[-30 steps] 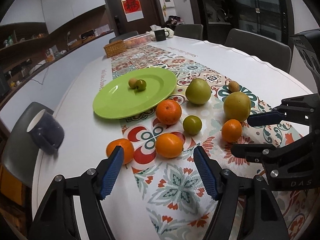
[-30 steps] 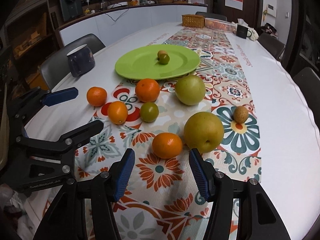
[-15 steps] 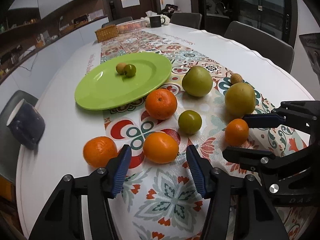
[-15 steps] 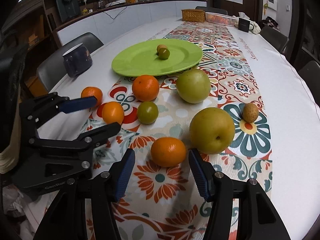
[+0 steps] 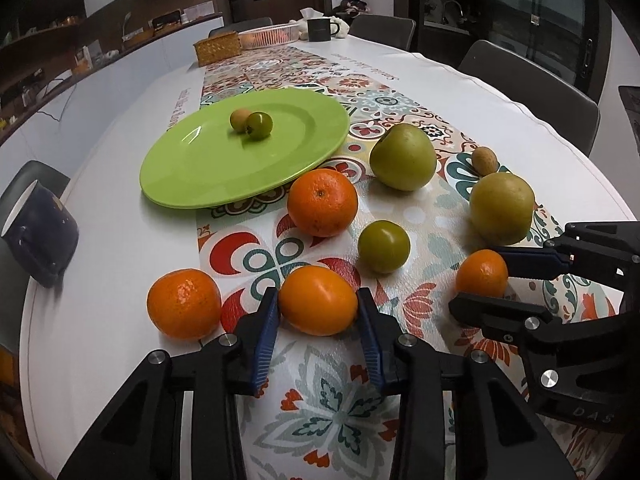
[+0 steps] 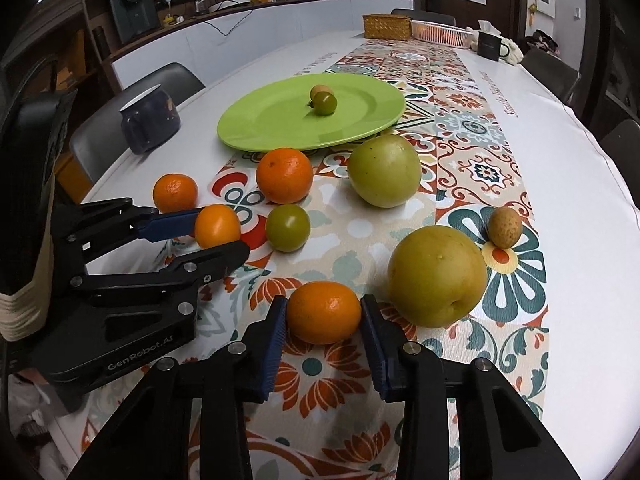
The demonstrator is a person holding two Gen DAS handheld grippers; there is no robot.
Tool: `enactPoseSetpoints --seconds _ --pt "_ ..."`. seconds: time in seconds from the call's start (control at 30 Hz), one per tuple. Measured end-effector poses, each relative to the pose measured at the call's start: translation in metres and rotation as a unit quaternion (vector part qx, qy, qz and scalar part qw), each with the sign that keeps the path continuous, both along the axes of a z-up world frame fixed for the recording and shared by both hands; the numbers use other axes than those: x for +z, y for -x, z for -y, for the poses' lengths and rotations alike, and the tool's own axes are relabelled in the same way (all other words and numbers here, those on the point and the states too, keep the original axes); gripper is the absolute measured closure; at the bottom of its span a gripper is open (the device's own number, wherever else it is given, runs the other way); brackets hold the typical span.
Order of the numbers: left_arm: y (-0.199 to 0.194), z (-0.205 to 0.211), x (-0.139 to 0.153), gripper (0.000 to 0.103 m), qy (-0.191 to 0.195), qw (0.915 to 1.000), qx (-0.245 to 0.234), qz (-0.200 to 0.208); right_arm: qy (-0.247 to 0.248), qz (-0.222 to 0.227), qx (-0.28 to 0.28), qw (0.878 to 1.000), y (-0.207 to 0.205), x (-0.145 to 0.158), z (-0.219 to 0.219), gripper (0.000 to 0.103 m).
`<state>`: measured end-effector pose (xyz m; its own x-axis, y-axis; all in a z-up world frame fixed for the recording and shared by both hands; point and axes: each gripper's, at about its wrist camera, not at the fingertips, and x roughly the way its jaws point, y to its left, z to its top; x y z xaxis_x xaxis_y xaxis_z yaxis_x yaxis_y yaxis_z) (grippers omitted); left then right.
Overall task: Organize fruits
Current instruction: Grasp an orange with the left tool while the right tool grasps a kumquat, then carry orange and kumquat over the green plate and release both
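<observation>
On the patterned runner, an orange (image 5: 318, 300) sits between the blue pads of my left gripper (image 5: 318, 298). The jaws are closing and both pads touch its sides. My right gripper (image 6: 323, 312) is closing the same way on a smaller orange (image 6: 324, 310), pads against both sides. Both oranges rest on the table. Beyond them lies a green plate (image 5: 200, 168) with a small green fruit (image 5: 259, 125) and a tan one (image 5: 239, 119). Loose on the runner are a big orange (image 5: 322, 202), another orange (image 5: 184, 304), a green round fruit (image 5: 383, 246), a green apple (image 5: 402, 157), a yellow pear (image 5: 502, 208) and a small brown fruit (image 5: 484, 161).
A navy mug (image 5: 38, 236) stands near the table's left edge. At the far end are a wicker basket (image 5: 218, 49), a white basket with fruit (image 5: 268, 36) and a black mug (image 5: 319, 29). Grey chairs (image 5: 528, 80) ring the table.
Both pairs of jaws have narrowed from wide apart onto their oranges. My left gripper has come forward and down to its orange. The right gripper has stayed put.
</observation>
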<state>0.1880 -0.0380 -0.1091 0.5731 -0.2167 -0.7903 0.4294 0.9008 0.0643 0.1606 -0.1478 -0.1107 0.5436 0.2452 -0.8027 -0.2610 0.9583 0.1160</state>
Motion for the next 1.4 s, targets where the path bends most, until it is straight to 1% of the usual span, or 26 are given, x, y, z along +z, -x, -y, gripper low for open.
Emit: enactPoseSetpoints --seconds 0.23,0.33,0.67,0.87,1.0,1.13,1.4 --pt "0.011 -0.005 0.011 0.065 -0.002 0.9997 0.026 0.004 0.001 0.014 0.008 1.000 0.006 0.008 -0.003 0.066" --pt "0.020 -0.009 0.021 0.065 0.006 0.9994 0.032 0.008 -0.002 0.022 0.011 1.000 0.009 0.015 -0.004 0.066" --pt "0.053 -0.022 0.065 0.065 0.024 0.9957 0.075 0.048 -0.015 0.067 0.021 0.997 0.029 0.050 -0.006 0.066" --pt "0.064 -0.025 0.089 0.065 0.031 0.9929 0.088 0.075 -0.011 0.104 0.025 0.994 0.036 0.074 -0.005 0.066" --pt "0.063 -0.026 0.102 0.065 0.031 0.9911 0.094 0.089 -0.010 0.129 0.022 0.991 0.034 0.090 -0.002 0.066" --pt "0.057 -0.026 0.115 0.065 0.036 0.9890 0.099 0.104 -0.013 0.146 0.020 0.989 0.027 0.104 0.000 0.066" --pt "0.032 -0.031 0.137 0.065 0.043 0.9849 0.108 0.129 -0.019 0.165 0.018 0.986 -0.006 0.128 0.002 0.066"
